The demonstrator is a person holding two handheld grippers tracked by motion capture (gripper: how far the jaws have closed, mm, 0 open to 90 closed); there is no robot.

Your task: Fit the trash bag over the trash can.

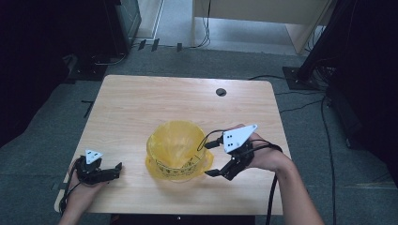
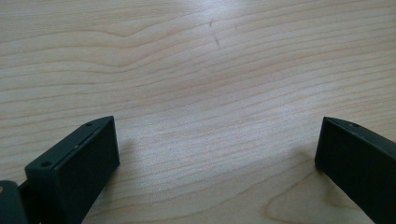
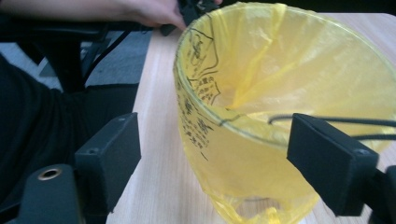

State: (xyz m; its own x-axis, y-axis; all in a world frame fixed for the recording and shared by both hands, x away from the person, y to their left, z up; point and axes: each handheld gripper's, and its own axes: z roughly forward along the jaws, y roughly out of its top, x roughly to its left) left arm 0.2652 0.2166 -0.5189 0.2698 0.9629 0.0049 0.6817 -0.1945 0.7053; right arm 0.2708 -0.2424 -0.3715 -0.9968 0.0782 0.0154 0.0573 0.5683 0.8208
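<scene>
One yellow bag (image 1: 176, 149) lines one small bin in the middle of the desk (image 1: 141, 103). The right tool (image 1: 212, 158) is spread wide at the rim and should close squarely on loose plastic only. The left tool (image 1: 120, 167), also open, rests well apart.

A light wooden table with rounded corners (image 1: 141, 103) stands on a grey carpet floor (image 1: 309, 187). A small round black hole (image 1: 221, 92) sits near the table's far edge. Beyond the table, a pale wooden piece of furniture (image 1: 263, 11) stands at the top, and black cables (image 1: 300, 105) lie on the floor at the right. The left and right sides of the room are dark.
</scene>
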